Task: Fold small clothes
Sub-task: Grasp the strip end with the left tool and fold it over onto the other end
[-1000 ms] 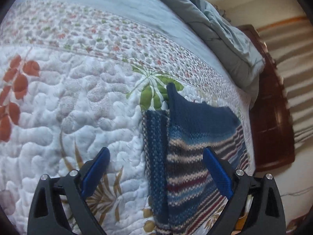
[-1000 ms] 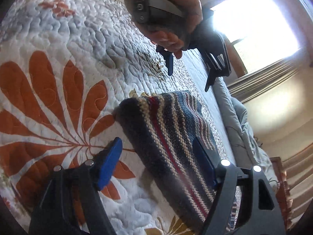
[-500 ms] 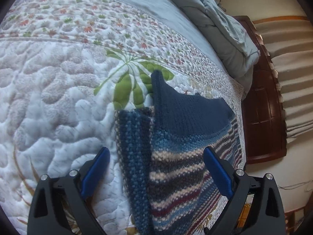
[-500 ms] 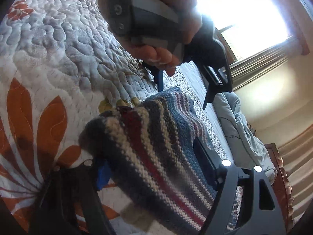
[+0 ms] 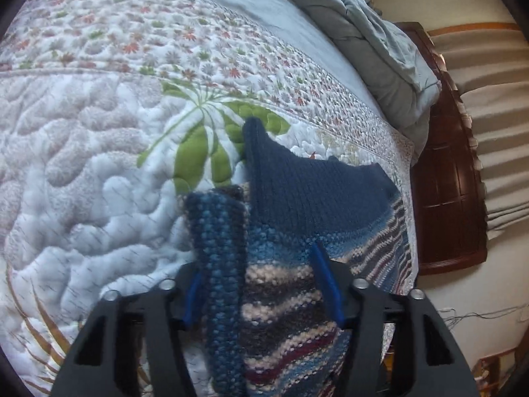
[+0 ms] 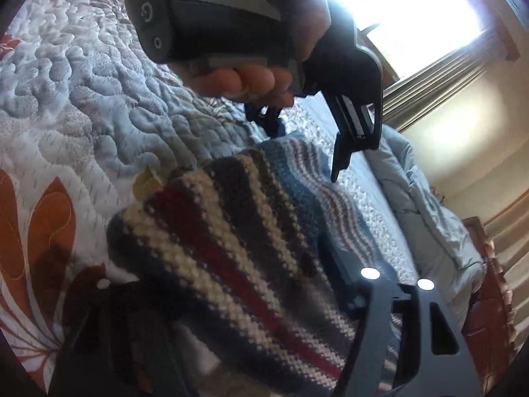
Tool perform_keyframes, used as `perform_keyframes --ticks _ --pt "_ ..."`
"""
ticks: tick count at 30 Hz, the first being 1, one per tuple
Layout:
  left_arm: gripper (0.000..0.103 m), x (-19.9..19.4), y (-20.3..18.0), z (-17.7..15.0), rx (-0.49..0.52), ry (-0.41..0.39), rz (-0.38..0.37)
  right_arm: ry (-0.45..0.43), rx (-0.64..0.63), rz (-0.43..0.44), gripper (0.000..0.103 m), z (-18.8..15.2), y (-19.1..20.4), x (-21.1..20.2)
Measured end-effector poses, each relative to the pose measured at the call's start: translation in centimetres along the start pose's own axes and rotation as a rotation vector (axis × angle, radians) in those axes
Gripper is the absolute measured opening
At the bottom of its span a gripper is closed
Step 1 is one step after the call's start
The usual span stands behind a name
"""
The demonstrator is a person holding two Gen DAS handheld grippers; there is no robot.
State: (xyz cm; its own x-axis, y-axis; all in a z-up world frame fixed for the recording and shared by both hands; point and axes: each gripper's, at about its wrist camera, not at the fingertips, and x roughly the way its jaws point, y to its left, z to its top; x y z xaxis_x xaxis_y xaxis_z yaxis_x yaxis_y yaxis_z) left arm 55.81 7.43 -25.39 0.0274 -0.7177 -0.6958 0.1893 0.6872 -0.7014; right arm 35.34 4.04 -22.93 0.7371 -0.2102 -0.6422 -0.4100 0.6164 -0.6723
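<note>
Right gripper (image 6: 231, 284) jaws closing, striped knit (image 6: 231, 241) bunched between them, near quilt (image 6: 82, 99) edge. Hand (image 6: 251, 79) holds left gripper (image 6: 304, 152) over knit's far end, jaws closing.

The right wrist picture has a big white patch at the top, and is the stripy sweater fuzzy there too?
Right wrist view: the window glares pure white, and the near stripes of the sweater look soft and blurry. Left wrist view: even light, no glare, the sweater's knit looks sharp, and the fisheye bends the quilt into a curve.
</note>
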Motion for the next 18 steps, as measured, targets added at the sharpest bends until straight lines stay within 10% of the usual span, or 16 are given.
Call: perform_keyframes --ticks 6,18 --pt "0.025 -0.9 0.3 -0.5 0.021 -0.014 0.038 0.011 0.009 0.045 0.032 -0.1 0.1 0.0" --pt "0.02 -3.7 -3.3 -0.5 0.022 -0.083 0.084 -0.033 0.077 0.097 0.016 1.2 -1.4 -3.5"
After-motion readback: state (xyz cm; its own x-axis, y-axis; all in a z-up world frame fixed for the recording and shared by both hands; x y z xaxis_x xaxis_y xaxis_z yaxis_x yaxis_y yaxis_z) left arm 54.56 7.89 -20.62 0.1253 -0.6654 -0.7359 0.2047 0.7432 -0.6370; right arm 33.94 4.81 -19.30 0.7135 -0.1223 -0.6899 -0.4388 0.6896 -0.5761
